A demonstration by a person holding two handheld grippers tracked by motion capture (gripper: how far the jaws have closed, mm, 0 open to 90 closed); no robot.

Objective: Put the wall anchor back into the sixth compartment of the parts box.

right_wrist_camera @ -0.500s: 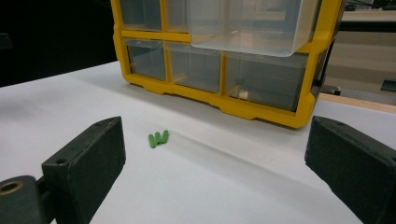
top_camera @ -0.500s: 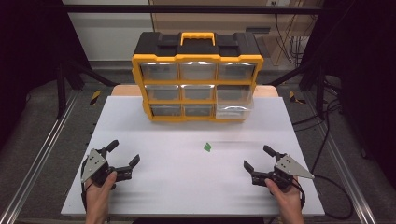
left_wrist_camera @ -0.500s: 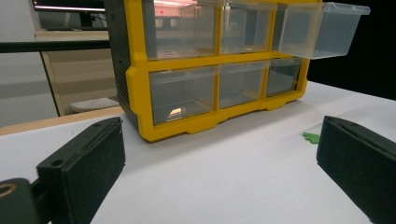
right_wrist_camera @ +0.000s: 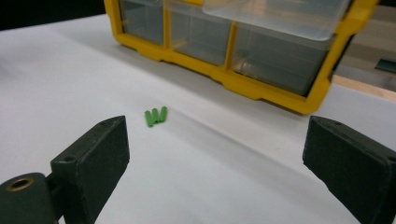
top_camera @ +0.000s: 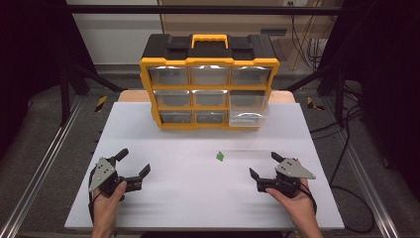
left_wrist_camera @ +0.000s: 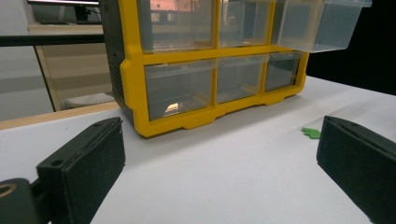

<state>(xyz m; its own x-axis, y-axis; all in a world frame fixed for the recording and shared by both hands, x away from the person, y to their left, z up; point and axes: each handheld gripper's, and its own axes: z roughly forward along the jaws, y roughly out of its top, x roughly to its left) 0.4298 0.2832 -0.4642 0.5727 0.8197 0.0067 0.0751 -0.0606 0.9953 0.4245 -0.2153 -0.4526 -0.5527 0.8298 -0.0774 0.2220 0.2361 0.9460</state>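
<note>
Green, ridged and too small to identify, a plastic piece (top_camera: 220, 156) lies on the white table (top_camera: 198, 208), right of centre and nearer the right gripper (top_camera: 263, 168) than the left gripper (top_camera: 133, 162). Both grippers rest near the front edge with jaws spread wide, holding and touching nothing. At the far side stands a yellow-and-black organizer (top_camera: 210, 82), its right middle drawer (top_camera: 249, 106) pulled out; the drawers' contents are unclear and no lettering is legible.
</note>
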